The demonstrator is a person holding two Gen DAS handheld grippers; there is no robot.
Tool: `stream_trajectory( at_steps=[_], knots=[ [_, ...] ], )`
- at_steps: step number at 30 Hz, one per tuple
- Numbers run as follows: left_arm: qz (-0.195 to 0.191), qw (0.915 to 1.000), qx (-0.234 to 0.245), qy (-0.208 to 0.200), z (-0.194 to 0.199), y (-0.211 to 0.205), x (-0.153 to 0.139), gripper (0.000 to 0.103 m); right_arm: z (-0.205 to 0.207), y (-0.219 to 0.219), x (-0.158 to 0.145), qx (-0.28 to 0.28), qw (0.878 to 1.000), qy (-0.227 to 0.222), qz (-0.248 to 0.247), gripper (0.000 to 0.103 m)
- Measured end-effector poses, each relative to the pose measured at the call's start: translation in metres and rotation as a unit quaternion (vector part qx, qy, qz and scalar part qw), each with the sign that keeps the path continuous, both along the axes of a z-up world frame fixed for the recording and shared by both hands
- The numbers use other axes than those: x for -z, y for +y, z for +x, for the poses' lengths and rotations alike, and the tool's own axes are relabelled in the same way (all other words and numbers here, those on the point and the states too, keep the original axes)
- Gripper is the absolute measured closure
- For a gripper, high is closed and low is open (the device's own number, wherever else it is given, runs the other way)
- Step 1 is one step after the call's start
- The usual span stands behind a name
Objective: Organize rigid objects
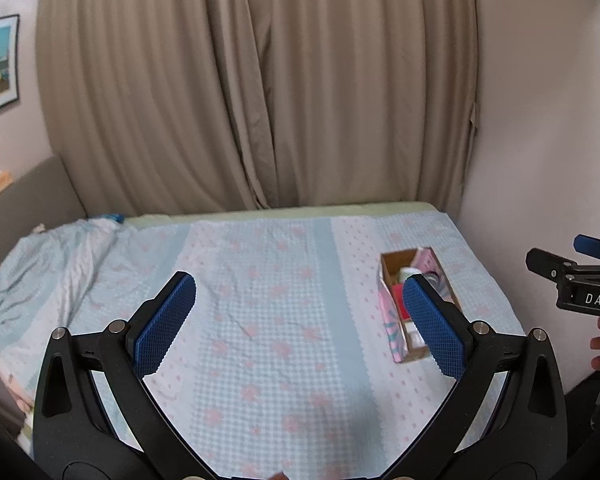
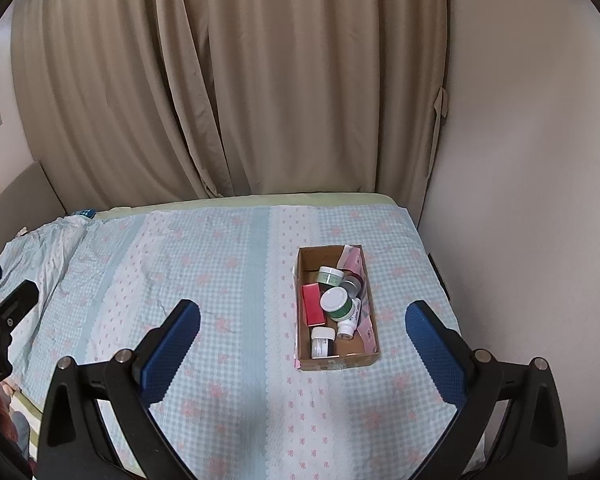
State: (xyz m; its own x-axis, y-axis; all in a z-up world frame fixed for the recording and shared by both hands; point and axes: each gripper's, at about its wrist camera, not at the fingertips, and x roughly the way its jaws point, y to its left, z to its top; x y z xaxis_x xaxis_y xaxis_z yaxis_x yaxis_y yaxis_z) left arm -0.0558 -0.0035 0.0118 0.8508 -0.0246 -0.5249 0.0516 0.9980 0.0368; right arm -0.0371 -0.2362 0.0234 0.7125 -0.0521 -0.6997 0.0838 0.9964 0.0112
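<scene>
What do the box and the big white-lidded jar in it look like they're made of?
Box: seemingly plain cardboard, with matte brown walls and a raw-looking rim. Big jar: likely plastic, with a smooth white lid and green body; glass can't be ruled out.

Both wrist views look forward and down over the checked bedspread (image 1: pixel 268 320) toward the beige curtain (image 1: pixel 256 80). Left view sits further left, with the cardboard box (image 1: pixel 392 268) off to its right; right view faces the box (image 2: pixel 306 362) almost straight on, nearer. Shared: bedspread, curtain, box, right-hand wall (image 2: pixel 520 160).
</scene>
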Motion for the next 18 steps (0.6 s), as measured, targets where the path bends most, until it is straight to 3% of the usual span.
stream_trajectory(
  at_steps=[7, 18],
  knots=[
    [-0.038, 0.9989, 0.01, -0.027, 0.003, 0.003, -0.005, 0.0, 0.011, -0.002, 0.005, 0.004, 1.0, 0.001, 0.002, 0.001],
    [-0.037, 0.9991, -0.016, 0.013, 0.035, 0.009, 0.022, 0.0, 0.036, -0.005, 0.025, 0.02, 0.999, 0.032, 0.009, 0.001]
  ],
)
